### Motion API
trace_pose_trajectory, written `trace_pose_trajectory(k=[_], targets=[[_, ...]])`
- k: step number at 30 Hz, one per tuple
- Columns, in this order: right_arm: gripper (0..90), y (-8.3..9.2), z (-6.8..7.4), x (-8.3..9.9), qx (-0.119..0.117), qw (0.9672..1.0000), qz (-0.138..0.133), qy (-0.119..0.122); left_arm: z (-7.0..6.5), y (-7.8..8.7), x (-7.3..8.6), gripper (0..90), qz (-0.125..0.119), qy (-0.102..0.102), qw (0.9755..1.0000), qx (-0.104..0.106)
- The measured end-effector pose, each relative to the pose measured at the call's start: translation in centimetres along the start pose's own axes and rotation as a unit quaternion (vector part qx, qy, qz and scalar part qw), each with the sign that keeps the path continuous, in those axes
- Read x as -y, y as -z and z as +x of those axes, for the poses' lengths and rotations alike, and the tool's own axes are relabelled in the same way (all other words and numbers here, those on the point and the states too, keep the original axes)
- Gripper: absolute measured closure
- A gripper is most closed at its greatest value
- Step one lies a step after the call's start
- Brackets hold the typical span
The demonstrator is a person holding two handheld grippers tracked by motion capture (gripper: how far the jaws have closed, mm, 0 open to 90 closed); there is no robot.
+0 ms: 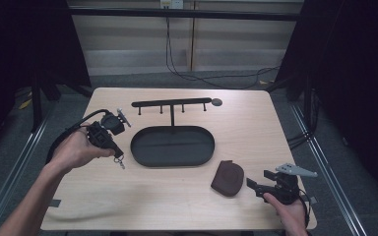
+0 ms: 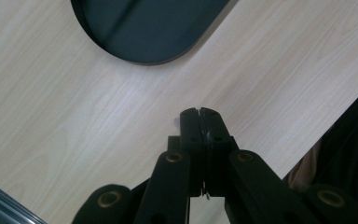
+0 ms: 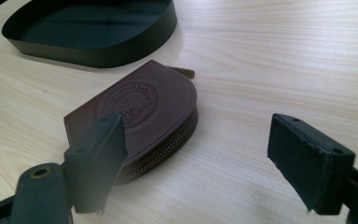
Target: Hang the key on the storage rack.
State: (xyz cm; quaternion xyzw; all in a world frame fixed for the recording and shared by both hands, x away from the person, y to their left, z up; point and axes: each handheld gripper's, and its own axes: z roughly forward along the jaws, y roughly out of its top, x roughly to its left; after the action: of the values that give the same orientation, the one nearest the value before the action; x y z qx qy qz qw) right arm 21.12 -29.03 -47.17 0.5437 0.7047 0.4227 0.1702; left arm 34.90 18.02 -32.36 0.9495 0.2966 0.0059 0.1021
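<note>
Left gripper (image 1: 118,158) jaws clenched on a small key ring (image 1: 121,162); right gripper (image 1: 256,186) released beside brown pouch (image 1: 228,178)

Embossed brown leather pouch (image 3: 140,116), matt black metal tray (image 3: 98,53)

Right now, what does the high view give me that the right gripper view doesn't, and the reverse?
High view adds: the hook rack behind the tray, and the left claw shut on what looks like a keyring. Right gripper view adds: the round embossed seal and zipper on the brown pouch, just ahead of the open right claw. Both: tray, pouch, table.
</note>
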Motion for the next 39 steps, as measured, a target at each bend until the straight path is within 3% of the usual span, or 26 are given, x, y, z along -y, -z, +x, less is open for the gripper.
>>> trace_pose_trajectory(k=[12, 33, 39], targets=[[19.1, 0.0, 0.0, 0.0, -0.001, 1.0000, 0.001, 0.000, 0.1, 1.2, -1.9, 89.5, 0.004, -0.012, 0.9999, -0.010], [19.1, 0.0, -0.1, 0.0, -0.006, 1.0000, 0.002, -0.001, 1.2, 3.6, -6.0, 89.6, 0.012, -0.007, 0.9997, -0.019], [19.1, 0.0, -0.1, 0.1, -0.007, 1.0000, 0.002, -0.001, 1.8, 4.0, -6.8, 89.5, 0.007, -0.007, 0.9999, -0.011]])
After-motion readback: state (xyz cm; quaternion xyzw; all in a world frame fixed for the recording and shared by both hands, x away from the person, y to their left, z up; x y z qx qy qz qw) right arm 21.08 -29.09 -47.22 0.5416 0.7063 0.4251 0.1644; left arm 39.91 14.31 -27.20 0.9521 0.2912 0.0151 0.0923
